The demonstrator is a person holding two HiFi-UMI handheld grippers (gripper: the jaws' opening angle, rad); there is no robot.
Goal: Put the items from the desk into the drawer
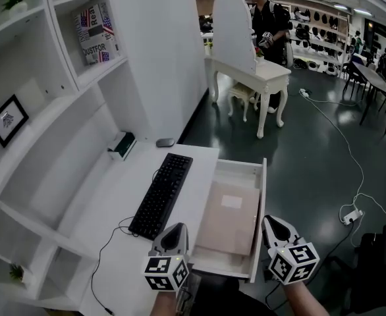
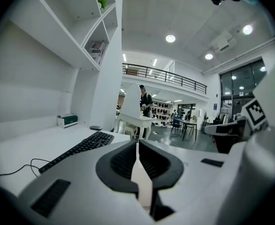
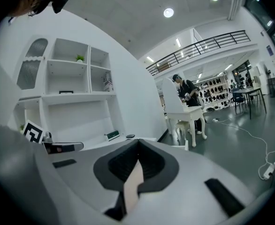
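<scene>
Drawer: stands open at the table's right edge, a pale flat folder lying inside.
Keyboard: black, on the table at 9 o'clock of the drawer, just beside it.
Mouse: dark, at 12 o'clock of the keyboard.
Box: green and white, at 9 o'clock of the mouse, by the shelving.
Left gripper: at 7 o'clock of the drawer; fingers pressed together, nothing between them.
Right gripper: at 5 o'clock of the drawer; fingers closed, empty.
Background: a person stands behind a white dressing table at 1 o'clock.
</scene>
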